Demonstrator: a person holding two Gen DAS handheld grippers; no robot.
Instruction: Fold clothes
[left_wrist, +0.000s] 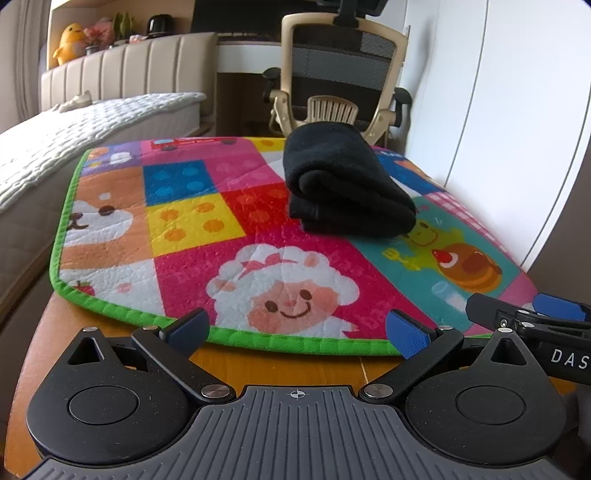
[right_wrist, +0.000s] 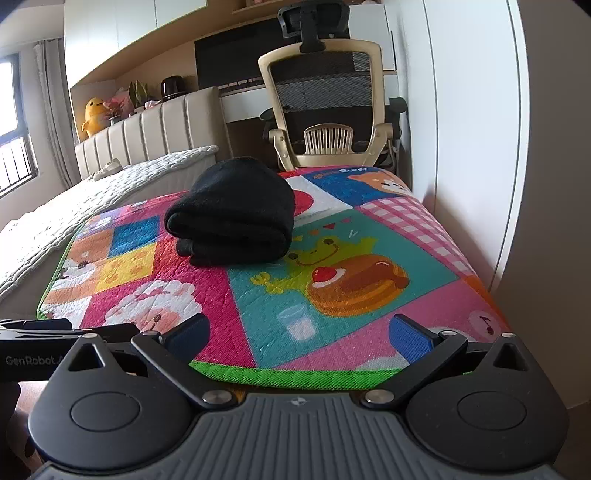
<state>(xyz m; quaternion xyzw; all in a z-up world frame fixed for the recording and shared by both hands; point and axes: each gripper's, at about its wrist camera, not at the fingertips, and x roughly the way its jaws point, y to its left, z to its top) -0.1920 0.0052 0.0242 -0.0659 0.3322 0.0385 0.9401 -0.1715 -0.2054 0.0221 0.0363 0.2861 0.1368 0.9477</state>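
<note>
Left gripper (left_wrist: 295, 330) w/ blue pads: jaws spread wide, holding nothing, at near green edge of the colourful cartoon-print quilted mat (left_wrist: 236, 236). Right gripper (right_wrist: 297, 336): likewise agape, empty, just beside the left one. Mat lies on wooden table (left_wrist: 280, 365). Further back on mat: folded black fabric garment (left_wrist: 343, 184), apart from both grippers. Behind: beige mesh office chair (right_wrist: 325, 110).
</note>
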